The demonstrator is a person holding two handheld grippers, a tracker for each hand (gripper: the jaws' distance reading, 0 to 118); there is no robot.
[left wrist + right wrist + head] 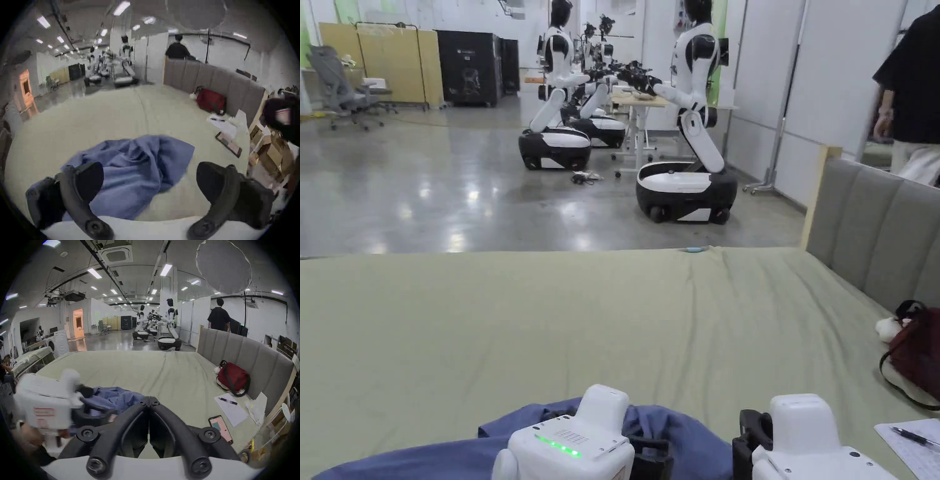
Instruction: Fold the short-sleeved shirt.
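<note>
A blue short-sleeved shirt [675,431] lies crumpled on the near edge of a pale green bed [550,325]. In the left gripper view the shirt [133,170] is a rumpled heap below and ahead of my left gripper [149,178], whose jaws stand wide apart with nothing between them. In the head view the left gripper [650,453] hovers over the shirt. My right gripper [149,404] has its jaws pressed together on nothing, just right of the shirt [116,397]. In the head view only the right gripper's white body and black mount [753,437] are seen.
A red bag [915,356] leans on the grey headboard [875,231] at the right. A paper sheet with a pen [230,408] and a phone [220,428] lie on the bed's near right. White wheeled robots [687,125] and a person [915,94] stand beyond.
</note>
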